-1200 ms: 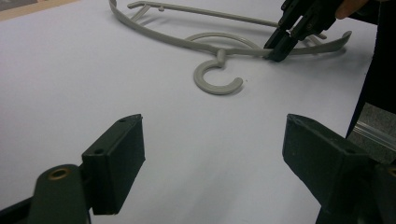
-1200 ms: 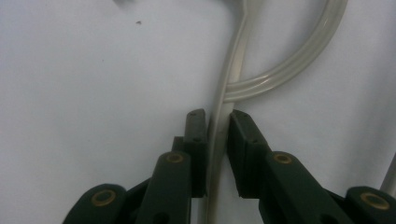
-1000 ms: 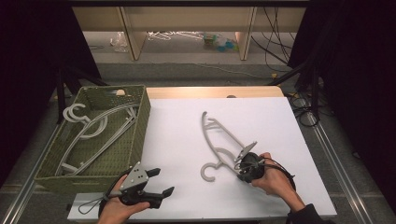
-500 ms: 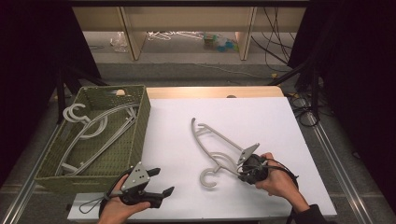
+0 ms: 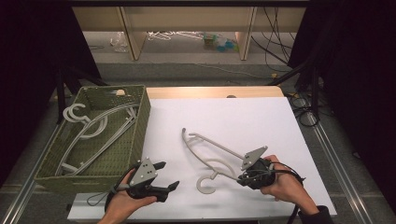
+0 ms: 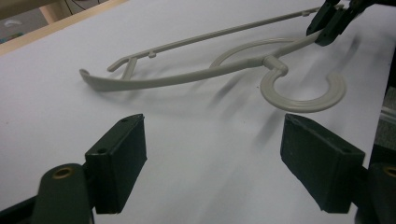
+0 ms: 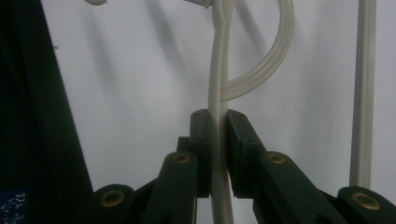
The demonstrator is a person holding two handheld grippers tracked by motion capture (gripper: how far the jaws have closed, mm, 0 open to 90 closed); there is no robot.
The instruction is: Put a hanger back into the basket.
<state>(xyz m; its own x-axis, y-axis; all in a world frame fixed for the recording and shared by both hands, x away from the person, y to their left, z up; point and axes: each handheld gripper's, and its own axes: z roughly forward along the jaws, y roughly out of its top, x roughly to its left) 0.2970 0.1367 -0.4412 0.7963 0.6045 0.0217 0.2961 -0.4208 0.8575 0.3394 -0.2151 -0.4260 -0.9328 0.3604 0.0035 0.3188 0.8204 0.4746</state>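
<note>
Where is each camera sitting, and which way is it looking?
High view: above the person's side of the table, looking forward and down at the white sheet, basket, both hands.
Left gripper view: rides the left gripper, looking along its open jaws at the hanger.
Right gripper view: rides the right gripper, jaws shut on the hanger.
Shared: the hanger appears in every view; the left gripper view also catches the right gripper.
</note>
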